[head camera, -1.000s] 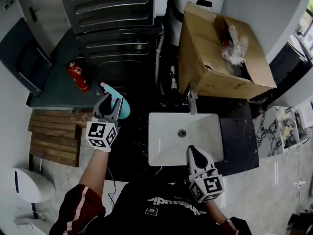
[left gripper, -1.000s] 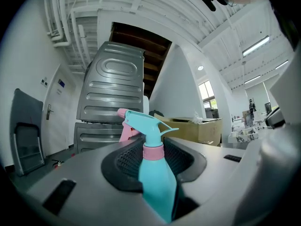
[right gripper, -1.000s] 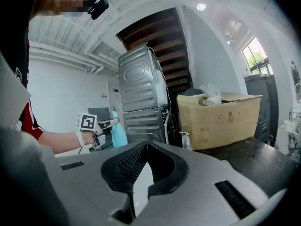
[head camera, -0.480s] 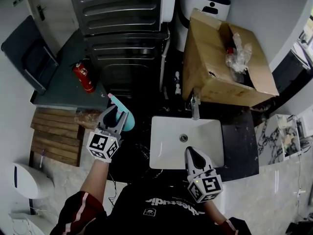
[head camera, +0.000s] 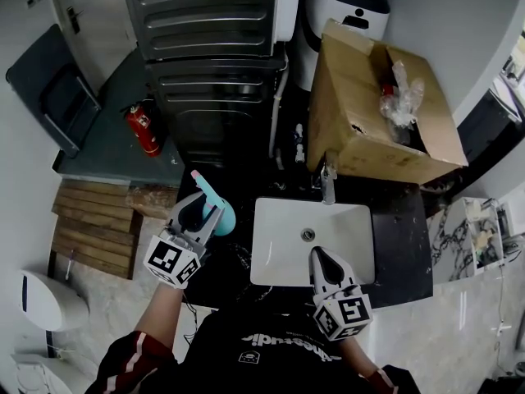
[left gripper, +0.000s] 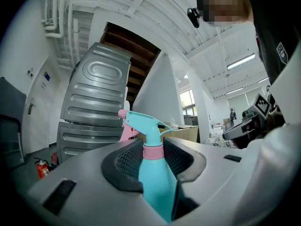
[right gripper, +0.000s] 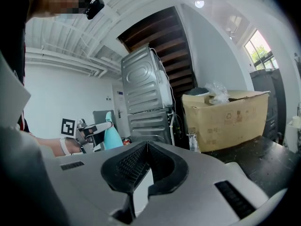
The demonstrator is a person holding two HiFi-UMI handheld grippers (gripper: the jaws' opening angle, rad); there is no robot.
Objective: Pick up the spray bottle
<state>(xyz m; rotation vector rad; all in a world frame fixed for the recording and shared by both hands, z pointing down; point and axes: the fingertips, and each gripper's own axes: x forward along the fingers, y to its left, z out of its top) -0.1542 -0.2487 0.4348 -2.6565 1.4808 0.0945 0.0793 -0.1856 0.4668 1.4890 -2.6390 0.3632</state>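
where the dark table (head camera: 402, 245) meets the left edge of the white sink (head camera: 357, 220), the left gripper (head camera: 205, 208) holds the teal spray bottle (head camera: 215, 207). its fingers (left gripper: 126, 163) are closed part-way, gripping the bottle's body just under the pink collar (left gripper: 153, 151) (in the left gripper view the bottle stands upright between the ribbed pads, its nozzle (left gripper: 123, 113) pointing away to the left). whether the bottle's base clears the table cannot be told from these views. the right gripper (head camera: 319, 254) hovers over the near rim of the sink, well apart from the bottle, its fingers (right gripper: 134, 166) pressed together with nothing between them. beyond the sink are a faucet (head camera: 328, 183) and an open cardboard box (head camera: 361, 130); a red fire extinguisher (head camera: 141, 130) appears at upper left.
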